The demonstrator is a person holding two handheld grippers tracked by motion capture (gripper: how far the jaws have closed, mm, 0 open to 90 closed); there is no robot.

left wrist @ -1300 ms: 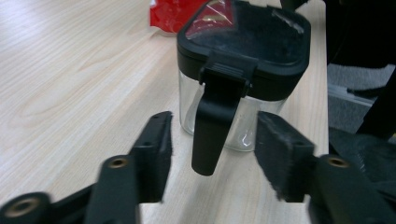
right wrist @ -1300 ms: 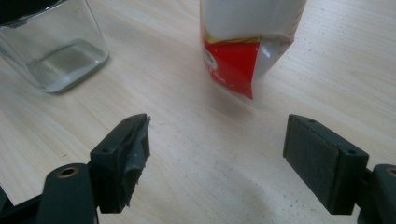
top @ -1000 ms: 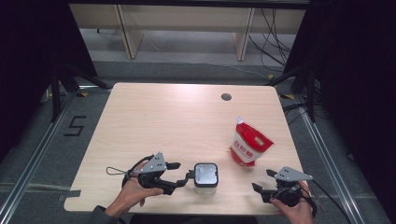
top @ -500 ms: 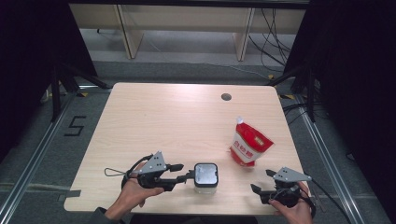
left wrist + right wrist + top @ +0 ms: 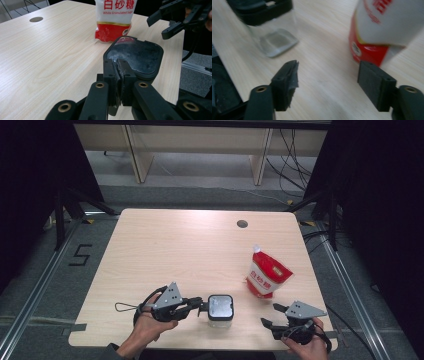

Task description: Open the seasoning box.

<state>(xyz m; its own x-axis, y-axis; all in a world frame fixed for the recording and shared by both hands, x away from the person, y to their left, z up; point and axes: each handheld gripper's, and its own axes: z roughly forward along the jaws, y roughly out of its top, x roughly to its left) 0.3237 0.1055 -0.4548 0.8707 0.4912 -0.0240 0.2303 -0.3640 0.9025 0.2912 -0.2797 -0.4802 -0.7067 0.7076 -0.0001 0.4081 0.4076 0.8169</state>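
Item: lidded clear jar (image 5: 220, 308), standing near the surface's (image 5: 165, 250) front edge. Left tool (image 5: 201, 306) is clamping its lid rim, jaws just closed. Right tool (image 5: 270, 316), apart, closing, holding nothing. Sugar pouch (image 5: 266, 275) is waiting untouched; opening and filling likely remaining.

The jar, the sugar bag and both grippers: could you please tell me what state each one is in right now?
Jar: upright near the table's front edge, black lid on, clear body looks empty.
Sugar bag: standing, top spout looks closed.
Left gripper: shut on the jar lid's rim, having just closed.
Right gripper: open, nothing between its jaws, which have just been closing a little.
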